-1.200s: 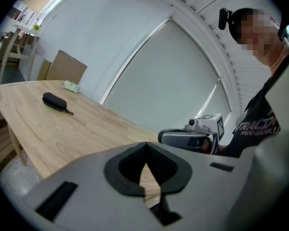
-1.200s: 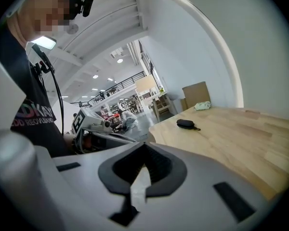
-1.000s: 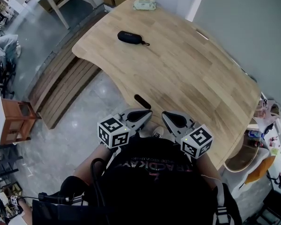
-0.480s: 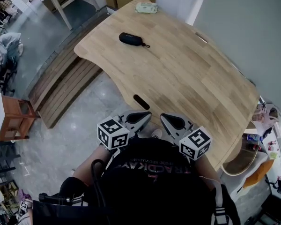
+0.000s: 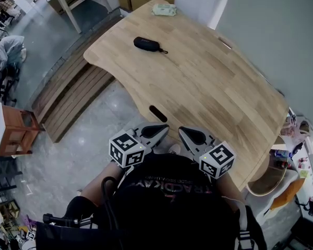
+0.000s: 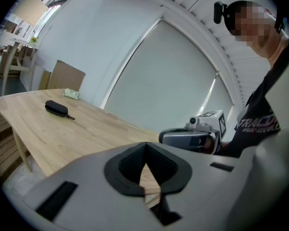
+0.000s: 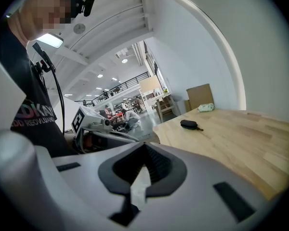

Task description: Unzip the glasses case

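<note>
the black glasses case [image 5: 146,44] lies zipped shut in the upper middle of the head view, on the far part of the pale wooden table [image 5: 214,87], with its small pull tab trailing toward the right. beyond it, at the table's far end near the top of the frame, lies a pale green packet [image 5: 164,9]. a slot is cut in the table's near edge [image 5: 158,113].

both grippers are low in the frame, close to the person's chest and well apart from the case. the left gripper [image 5: 155,130] has its jaws pressed together with nothing between them, and so does the right gripper [image 5: 194,134]; the two are side by side, each with its marker cube toward the person.

against the frame a second ago, the case keeps its spot on the table and its zip is untouched. the whole table has drifted slightly right and down in the picture. the grippers stay at nearly the same place, closed as before.
</note>
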The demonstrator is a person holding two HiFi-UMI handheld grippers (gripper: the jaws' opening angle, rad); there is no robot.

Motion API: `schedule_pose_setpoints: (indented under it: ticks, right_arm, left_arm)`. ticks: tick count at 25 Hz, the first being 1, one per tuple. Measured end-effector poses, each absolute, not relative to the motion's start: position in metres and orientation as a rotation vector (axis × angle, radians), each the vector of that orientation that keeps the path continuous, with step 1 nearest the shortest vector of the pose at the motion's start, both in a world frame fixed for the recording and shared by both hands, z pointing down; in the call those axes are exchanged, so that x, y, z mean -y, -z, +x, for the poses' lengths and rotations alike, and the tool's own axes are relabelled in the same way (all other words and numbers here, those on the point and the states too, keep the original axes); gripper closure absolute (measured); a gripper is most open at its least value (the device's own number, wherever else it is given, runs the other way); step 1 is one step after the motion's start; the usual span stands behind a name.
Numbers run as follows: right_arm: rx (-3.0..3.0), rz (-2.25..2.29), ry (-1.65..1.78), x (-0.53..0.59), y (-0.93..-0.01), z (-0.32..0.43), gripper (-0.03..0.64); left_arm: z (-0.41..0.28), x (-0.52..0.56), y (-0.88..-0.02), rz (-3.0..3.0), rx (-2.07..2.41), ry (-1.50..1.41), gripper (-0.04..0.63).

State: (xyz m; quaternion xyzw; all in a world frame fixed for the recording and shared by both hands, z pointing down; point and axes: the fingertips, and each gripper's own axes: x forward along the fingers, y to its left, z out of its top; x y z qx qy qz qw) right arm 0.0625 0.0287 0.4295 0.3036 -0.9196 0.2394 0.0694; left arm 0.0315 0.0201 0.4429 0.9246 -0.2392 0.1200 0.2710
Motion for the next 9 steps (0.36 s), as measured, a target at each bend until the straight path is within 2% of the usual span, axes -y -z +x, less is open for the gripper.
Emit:
schedule_pose_setpoints:
  ticks: [9]
  right_arm:
    - [2.771, 0.913, -0.707, -0.033, -0.4292, 0.0614, 0.601]
  left_arm:
    - [0.0327, -0.0247, -0.4418, 2.504, 0.643, -0.331, 0.583]
